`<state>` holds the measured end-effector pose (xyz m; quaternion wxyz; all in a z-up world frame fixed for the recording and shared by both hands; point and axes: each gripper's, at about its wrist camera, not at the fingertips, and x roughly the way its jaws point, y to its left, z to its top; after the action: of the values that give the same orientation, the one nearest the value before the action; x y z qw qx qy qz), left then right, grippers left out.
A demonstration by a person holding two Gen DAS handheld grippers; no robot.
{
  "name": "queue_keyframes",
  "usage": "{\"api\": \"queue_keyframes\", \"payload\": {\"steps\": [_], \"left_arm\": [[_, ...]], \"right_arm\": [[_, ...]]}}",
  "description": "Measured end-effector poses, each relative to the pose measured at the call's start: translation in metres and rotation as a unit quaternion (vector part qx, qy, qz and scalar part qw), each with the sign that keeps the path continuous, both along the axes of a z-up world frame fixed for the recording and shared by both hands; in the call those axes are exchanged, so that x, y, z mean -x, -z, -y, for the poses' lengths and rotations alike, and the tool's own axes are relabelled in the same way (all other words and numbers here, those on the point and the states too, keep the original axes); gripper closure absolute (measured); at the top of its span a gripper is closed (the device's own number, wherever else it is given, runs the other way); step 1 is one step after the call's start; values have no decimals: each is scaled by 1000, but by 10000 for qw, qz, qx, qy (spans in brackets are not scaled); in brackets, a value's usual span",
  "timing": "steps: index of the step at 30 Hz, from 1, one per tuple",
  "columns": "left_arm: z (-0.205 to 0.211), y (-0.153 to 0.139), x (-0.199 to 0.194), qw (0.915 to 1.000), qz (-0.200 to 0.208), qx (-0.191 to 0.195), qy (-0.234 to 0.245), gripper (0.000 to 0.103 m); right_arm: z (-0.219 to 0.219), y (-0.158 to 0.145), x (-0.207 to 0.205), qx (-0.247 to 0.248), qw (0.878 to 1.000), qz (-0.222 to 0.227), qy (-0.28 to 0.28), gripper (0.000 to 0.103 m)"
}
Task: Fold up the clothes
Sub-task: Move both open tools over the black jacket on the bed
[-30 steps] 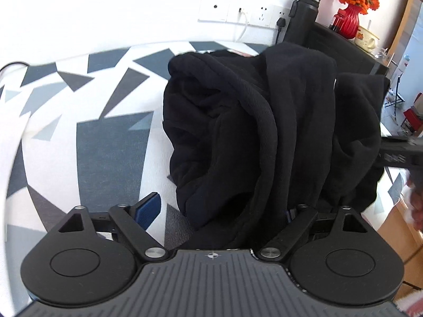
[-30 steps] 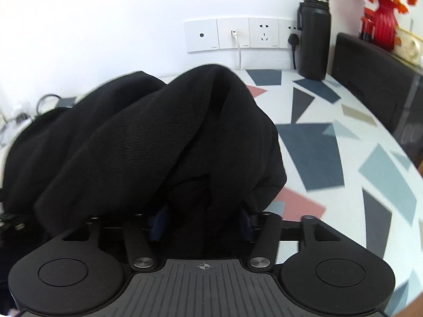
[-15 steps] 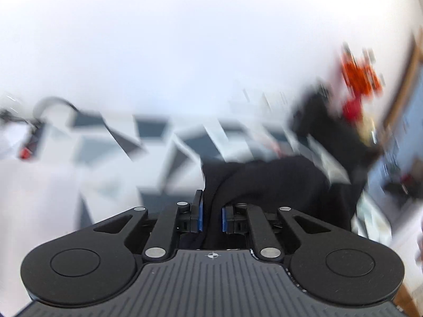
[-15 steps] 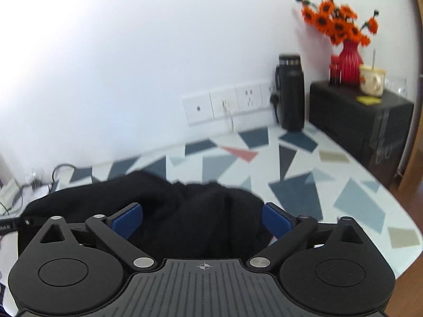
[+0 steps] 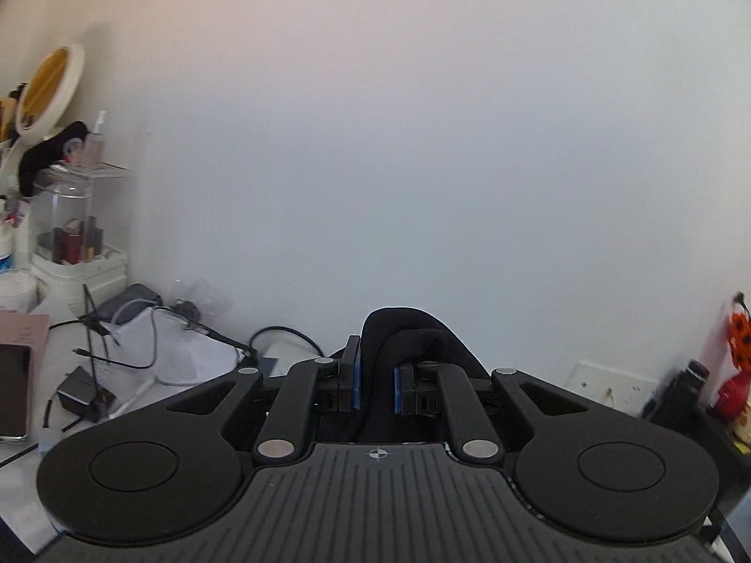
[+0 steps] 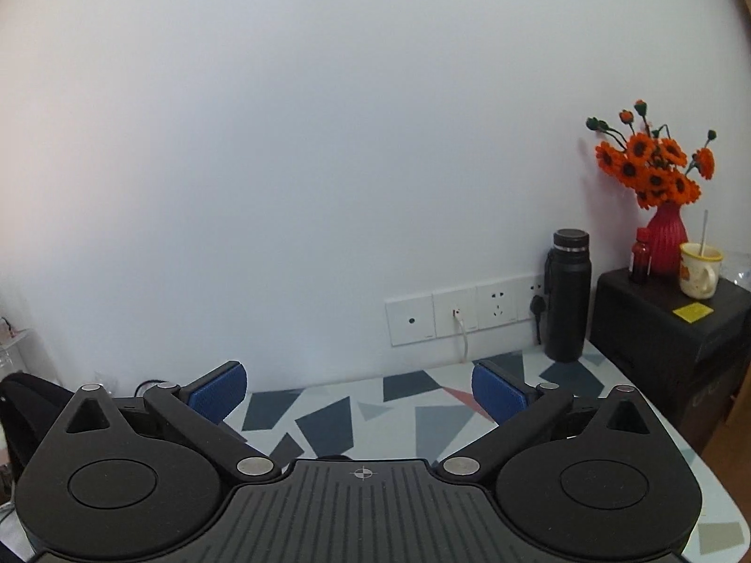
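1. Plain white wall (image 6: 328, 140) fills most of both wrist views.
2. White tabletop printed with grey, blue and pink geometric shards (image 6: 399, 403) runs beneath the right gripper to the wall.
3. Black box-shaped cabinet (image 6: 666, 328) stands at the table's right end, against the wall.
4. Black knit garment (image 5: 413, 342), the piece to be folded: a fold rises between the left gripper's blue pads and bulges above them. The rest of it is hidden behind the gripper body. A dark mass at the far left edge of the right wrist view may be the same cloth; cannot tell.
5. Left gripper (image 5: 374, 382): jaws drawn narrow, pinched onto the black cloth.
6. Right gripper (image 6: 359, 387): jaws spread wide, nothing between the blue pads, only tabletop showing through the gap.
7. Tall matte black flask (image 6: 565, 295) stands on the table against the wall, just beside the cabinet.
8. Red ribbed vase of orange flowers (image 6: 666, 244) sits on the cabinet, with a cream mug (image 6: 699, 270) near it.
9. White row of wall sockets (image 6: 464, 314), a white cable plugged into one, a black plug into another.
10. Left wrist view, far left: crumpled white cloth with tangled black and grey cables (image 5: 155, 347), a clear cosmetics organiser (image 5: 70, 234), a round white-framed mirror (image 5: 49, 87).
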<state>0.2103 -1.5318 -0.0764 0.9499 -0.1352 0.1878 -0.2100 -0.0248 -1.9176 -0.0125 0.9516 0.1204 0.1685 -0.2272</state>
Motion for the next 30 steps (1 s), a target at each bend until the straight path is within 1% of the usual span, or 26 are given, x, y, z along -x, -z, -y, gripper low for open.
{"api": "queue_keyframes", "payload": {"steps": [3,5,7,8,9,11,14,19,20,22,23,24,25,26,27,28,30], "left_arm": [[-14,15,0,9995,-296,-80,-10,91],[-21,27,8,9990,-434,-128,35,91],[-26,38,16,9983,-574,-128,27,91],[-29,41,21,9979,-635,-129,14,91],[-32,44,25,9975,-692,-130,-2,91],[-36,49,32,9969,-739,-258,-46,91],[-39,52,43,9959,-764,-463,-140,91],[-43,52,50,9940,-866,-561,-358,91],[-43,52,50,9938,-875,-577,-379,91],[-41,52,49,9934,-887,-608,-408,91],[-40,52,48,9932,-893,-624,-423,91],[-38,52,46,9931,-909,-607,-437,91],[-36,52,43,9932,-916,-577,-438,91],[-34,51,40,9933,-920,-546,-436,91],[-31,48,37,9938,-892,-515,-416,91],[-28,46,34,9944,-855,-484,-390,91],[-19,35,27,9966,-648,-412,-306,91]], "right_arm": [[12,22,-32,165,9980,-561,-238,1],[19,45,-58,218,9935,-1041,-405,1],[23,71,-86,351,9853,-1565,-591,1],[24,83,-100,415,9808,-1772,-700,1],[24,95,-115,473,9762,-1949,-828,4],[25,120,-144,589,9654,-2299,-1083,4],[22,152,-185,588,9527,-2644,-1380,5],[22,200,-236,317,9341,-3163,-1623,7],[23,208,-241,216,9302,-3249,-1691,13],[26,214,-241,-88,9277,-3174,-1965,33],[26,214,-241,-158,9258,-3184,-2031,58],[27,213,-239,-151,9248,-3202,-2049,78],[29,209,-235,-142,9261,-3151,-2071,80],[33,204,-230,-172,9306,-3039,-2035,89],[40,198,-225,-223,9363,-2910,-1953,91],[47,190,-218,-267,9441,-2734,-1820,92],[68,165,-193,-342,9674,-2111,-1354,94]]}}
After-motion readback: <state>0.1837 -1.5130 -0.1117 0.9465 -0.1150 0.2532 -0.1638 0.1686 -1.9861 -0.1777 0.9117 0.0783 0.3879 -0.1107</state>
